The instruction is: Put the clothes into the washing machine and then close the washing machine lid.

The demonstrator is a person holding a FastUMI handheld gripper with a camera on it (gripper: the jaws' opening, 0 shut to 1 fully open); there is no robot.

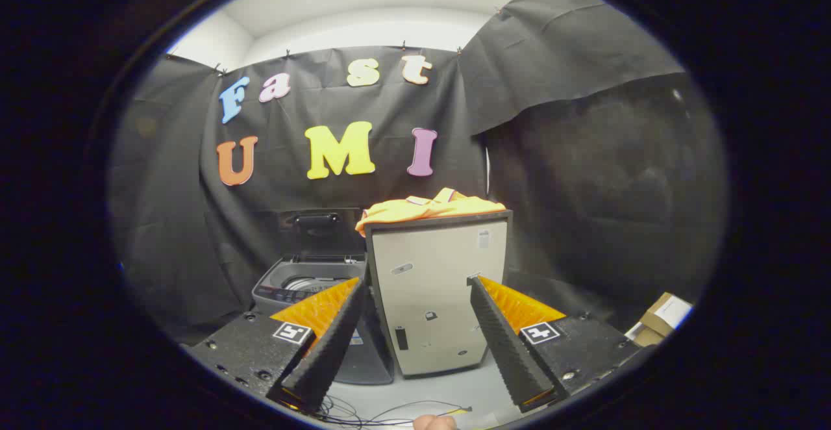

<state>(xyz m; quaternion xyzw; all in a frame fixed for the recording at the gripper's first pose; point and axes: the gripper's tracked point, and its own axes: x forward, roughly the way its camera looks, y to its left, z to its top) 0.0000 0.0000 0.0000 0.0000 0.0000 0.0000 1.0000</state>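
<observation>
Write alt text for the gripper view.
The gripper is open, aimed at a beige cabinet topped with an orange garment. An open top-loading washing machine stands beside the cabinet, against black cloth.

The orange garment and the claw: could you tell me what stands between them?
In the gripper view, the beige cabinet front; the orange garment lies on top, beyond the open claw.
</observation>
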